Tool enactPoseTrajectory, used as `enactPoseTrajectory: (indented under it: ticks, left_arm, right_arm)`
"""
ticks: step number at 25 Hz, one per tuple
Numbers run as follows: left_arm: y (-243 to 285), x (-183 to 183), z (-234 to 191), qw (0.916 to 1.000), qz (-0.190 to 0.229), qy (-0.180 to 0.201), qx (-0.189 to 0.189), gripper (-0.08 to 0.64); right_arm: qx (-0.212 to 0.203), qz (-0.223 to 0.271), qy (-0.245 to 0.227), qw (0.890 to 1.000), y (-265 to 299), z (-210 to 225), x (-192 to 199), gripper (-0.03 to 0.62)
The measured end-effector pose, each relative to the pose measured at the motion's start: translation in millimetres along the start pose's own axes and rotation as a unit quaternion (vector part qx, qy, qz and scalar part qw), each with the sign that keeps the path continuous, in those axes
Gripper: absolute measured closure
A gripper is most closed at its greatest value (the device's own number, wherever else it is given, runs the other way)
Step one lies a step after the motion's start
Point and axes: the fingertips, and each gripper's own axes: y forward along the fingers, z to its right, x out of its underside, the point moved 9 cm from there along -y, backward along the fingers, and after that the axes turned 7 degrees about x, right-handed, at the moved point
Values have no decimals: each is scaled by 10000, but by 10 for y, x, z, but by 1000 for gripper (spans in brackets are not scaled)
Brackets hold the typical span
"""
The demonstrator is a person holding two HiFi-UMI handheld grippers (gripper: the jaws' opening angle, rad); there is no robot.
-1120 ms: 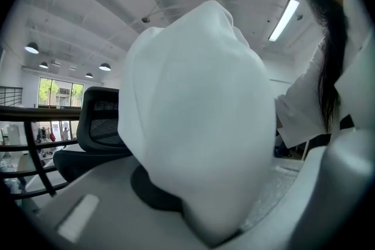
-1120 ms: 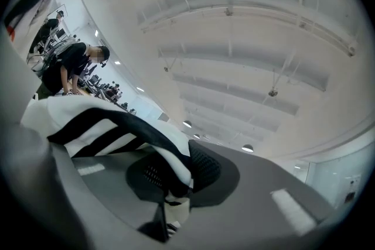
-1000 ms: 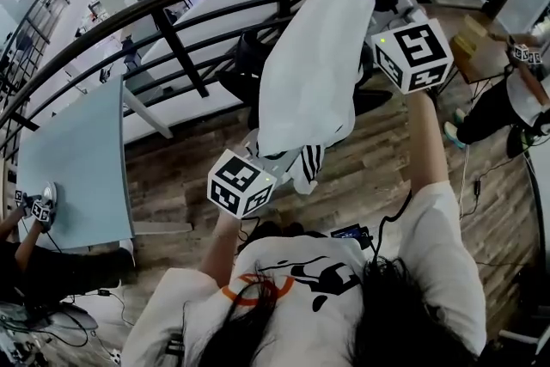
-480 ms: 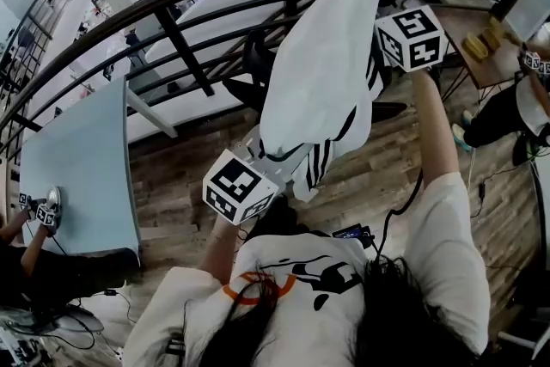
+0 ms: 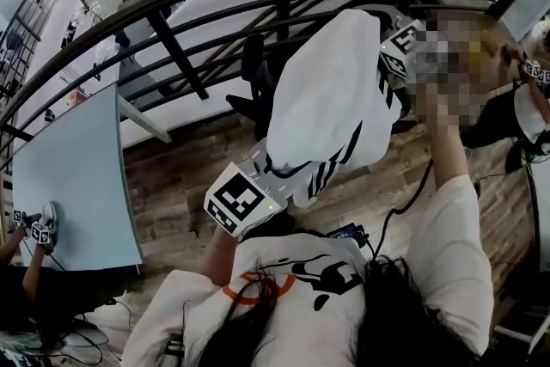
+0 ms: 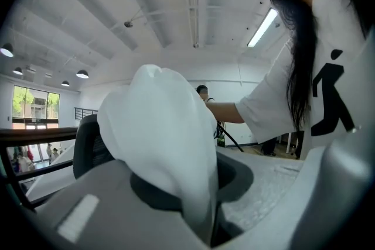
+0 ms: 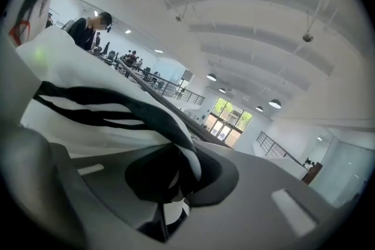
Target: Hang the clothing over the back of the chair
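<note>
The fingers [image 6: 88,208] of the left gripper [image 6: 208,222] are pressing together on a fold of the white clothing [image 6: 158,132], which is bulging up out of the pinch and filling the middle of that gripper's view. In the head view this gripper [image 5: 262,168] is sitting in the lower middle of the frame, clamping the near, low end of the clothing [image 5: 331,99].

From there the cloth is stretching up and to the right, so its long axis is running on a diagonal from lower centre to upper right, with the black stripes trailing along the lower right edge. It is hanging in the air, touching no desk and not the floor.

The black chair [image 5: 253,69] is showing just past the cloth's left edge in the head view, below the dark railing [image 5: 172,39], and its back [image 6: 88,143] is peeking out at the left of the left gripper view.

At the upper right, the right gripper [image 5: 400,47] is carrying the high end. Its fingers [image 7: 281,196] are pinching a striped fold of the clothing [image 7: 99,114], closed tight on it.

Holding the two ends apart is probably keeping the cloth spread, so that its middle can be draped over the chair's back. It is not yet resting there.
</note>
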Motion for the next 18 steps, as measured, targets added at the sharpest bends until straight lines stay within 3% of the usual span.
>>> enactPoseTrajectory:
  ticks: [4,8,13,18]
  left_arm:
    - [-70,125,-210,9997,19,-150,170,360]
    - [-30,69,-83,9991,78,-98,399,359]
    - [-43,264,-87,9978,200,-108,618,356]
    - [-98,429,-218,9965,369,-103,749,350]
  right_arm:
    - [-722,-420,41,9965,313,-74,171,529]
    - [-1653,-777,40,9832,236,-141,352,529]
    - [-2844,-1037,454,9520,260,-299,627,529]
    - [-3650,-1286,701,9194,455,-527,810,528]
